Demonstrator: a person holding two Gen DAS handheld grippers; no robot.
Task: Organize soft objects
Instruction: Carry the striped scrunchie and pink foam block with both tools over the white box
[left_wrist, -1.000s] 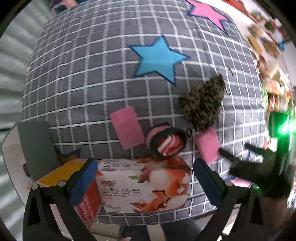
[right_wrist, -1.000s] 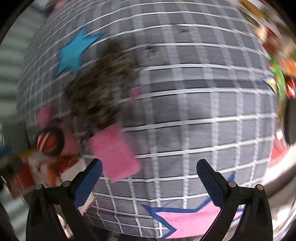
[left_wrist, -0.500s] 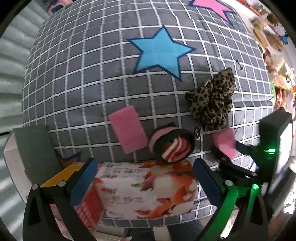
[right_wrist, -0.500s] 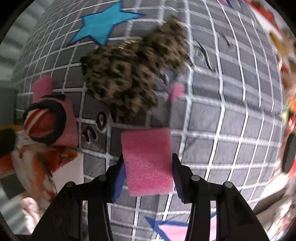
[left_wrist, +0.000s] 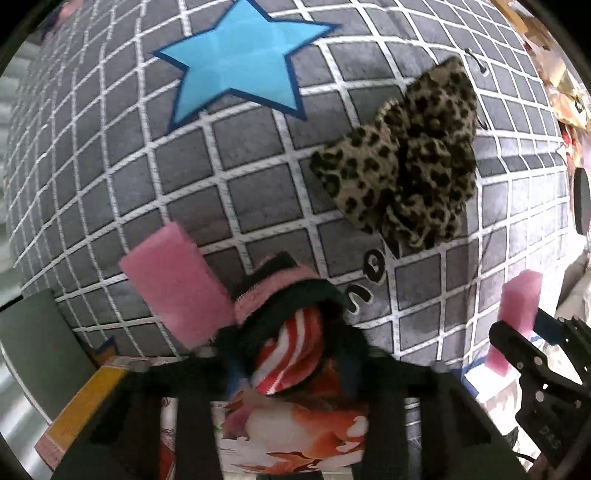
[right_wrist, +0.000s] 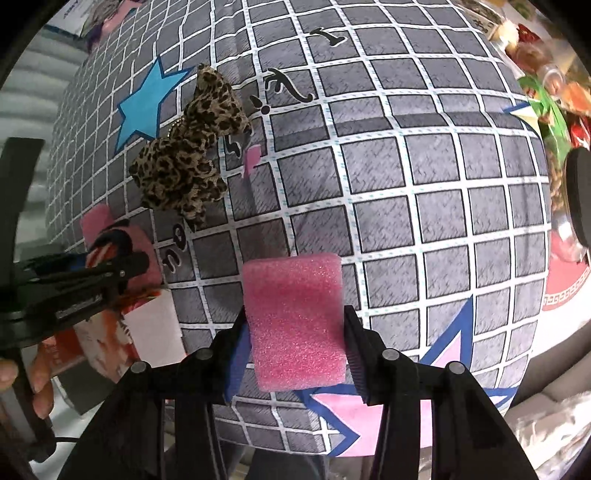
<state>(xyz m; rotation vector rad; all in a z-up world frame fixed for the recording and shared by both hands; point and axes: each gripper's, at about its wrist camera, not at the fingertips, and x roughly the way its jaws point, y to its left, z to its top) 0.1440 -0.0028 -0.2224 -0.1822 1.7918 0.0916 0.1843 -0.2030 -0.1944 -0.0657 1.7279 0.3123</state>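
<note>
The right gripper (right_wrist: 293, 356) has its fingers pressed on either side of a pink foam block (right_wrist: 295, 325), low in the middle of the right wrist view, over the grey checked cloth (right_wrist: 424, 206). Foam gives under pressure, so a squeeze this light could let the block twist or slide out if the hand swings quickly.

The left gripper (left_wrist: 286, 369) has just been closing, and its fingers now stand nearly together on a rolled sock (left_wrist: 288, 354), striped red and white with a dark cuff, low in the middle of the left wrist view. The pinch seems to catch only the roll's near edge, so the sock could unroll or slip free when lifted.

A second pink foam block (left_wrist: 173, 284) lies touching the sock at its left and may be dragged along. A printed tissue pack (left_wrist: 295, 435) sits just below. The leopard-print scrunchie (left_wrist: 402, 162) lies apart at the upper right, by a blue star (left_wrist: 236, 55), and blocks nothing.
</note>
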